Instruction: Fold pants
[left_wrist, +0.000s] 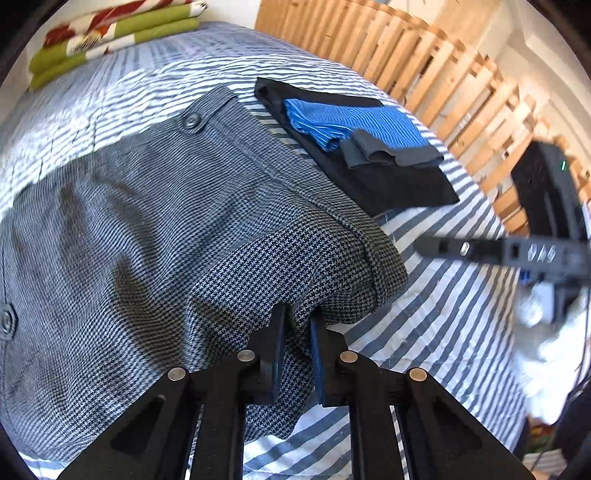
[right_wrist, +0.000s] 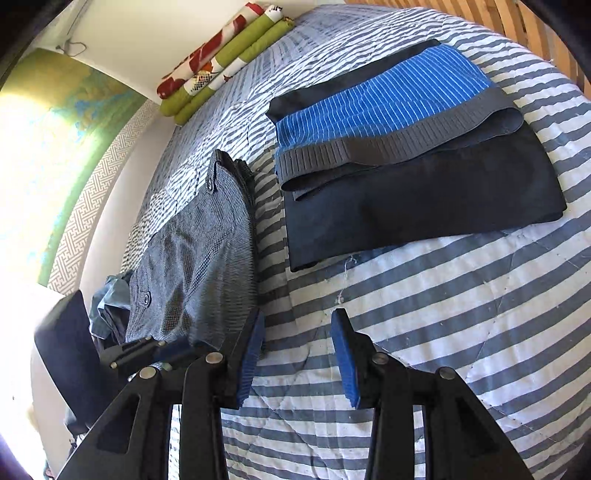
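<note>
Left wrist: no legible writing on grey pants.

Both hand-held tools share one build: the left gripper and right gripper have matte black linkage arms with triangular cut-outs, round silver pivot pins at each joint, and flat fingers faced with ribbed blue pads.

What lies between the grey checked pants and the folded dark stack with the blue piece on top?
Only bare striped bedcover separates pants from stack, clearest in the right wrist view.
</note>
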